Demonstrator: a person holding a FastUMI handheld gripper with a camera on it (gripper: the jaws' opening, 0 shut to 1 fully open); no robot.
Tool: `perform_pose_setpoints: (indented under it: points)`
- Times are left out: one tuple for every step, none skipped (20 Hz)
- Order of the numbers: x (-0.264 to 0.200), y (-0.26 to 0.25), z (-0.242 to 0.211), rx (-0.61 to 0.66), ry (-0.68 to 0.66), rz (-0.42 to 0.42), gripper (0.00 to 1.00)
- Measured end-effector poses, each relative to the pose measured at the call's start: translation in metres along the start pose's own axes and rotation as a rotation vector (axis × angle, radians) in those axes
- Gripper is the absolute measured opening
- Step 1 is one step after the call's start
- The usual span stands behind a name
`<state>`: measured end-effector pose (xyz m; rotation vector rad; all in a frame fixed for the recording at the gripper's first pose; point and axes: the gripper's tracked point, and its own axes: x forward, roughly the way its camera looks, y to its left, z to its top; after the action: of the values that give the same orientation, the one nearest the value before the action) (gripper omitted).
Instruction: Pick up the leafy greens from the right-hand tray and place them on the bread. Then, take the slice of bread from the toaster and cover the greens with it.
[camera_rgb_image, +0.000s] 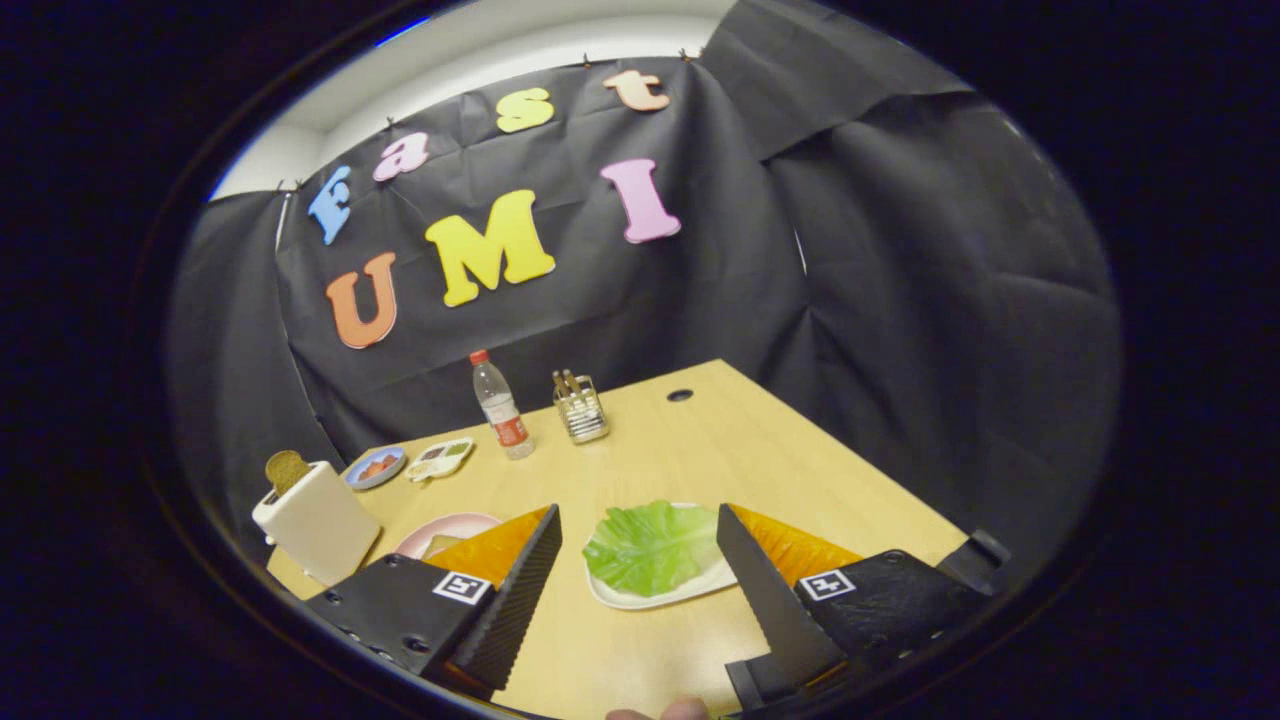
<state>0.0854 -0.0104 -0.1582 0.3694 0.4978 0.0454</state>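
Observation:
The leafy greens lie on a white tray between and just ahead of my fingertips. My gripper is open and holds nothing, its black ribbed fingers standing on either side of the tray above the table. To the left of the fingers sits a pink plate with a slice of bread on it, partly hidden by the left finger. Further left stands the white toaster with a brown slice sticking up out of its slot.
Toward the back of the wooden table stand a water bottle, a wire holder with utensils, a small blue dish and a white divided dish. A fingertip of a hand shows under the gripper.

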Motion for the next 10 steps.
perform_pose_setpoints:
  points:
    - [0.01,-0.006,-0.003,0.013,0.018,-0.007,0.96]
    - [0.02,-0.013,-0.004,0.038,0.037,-0.018,0.96]
    - [0.028,-0.018,-0.006,0.073,0.056,-0.026,0.96]
    - [0.037,-0.025,-0.007,0.106,0.072,-0.04,0.96]
    - [0.046,-0.034,-0.01,0.133,0.09,-0.065,0.96]
    - [0.054,-0.04,-0.015,0.167,0.108,-0.069,0.96]
    - [0.06,-0.046,-0.021,0.197,0.128,-0.083,0.96]
    - [0.068,-0.051,-0.026,0.22,0.146,-0.098,0.96]
    - [0.076,-0.057,-0.028,0.232,0.156,-0.111,0.96]
    - [0.084,-0.06,-0.03,0.243,0.166,-0.124,0.96]
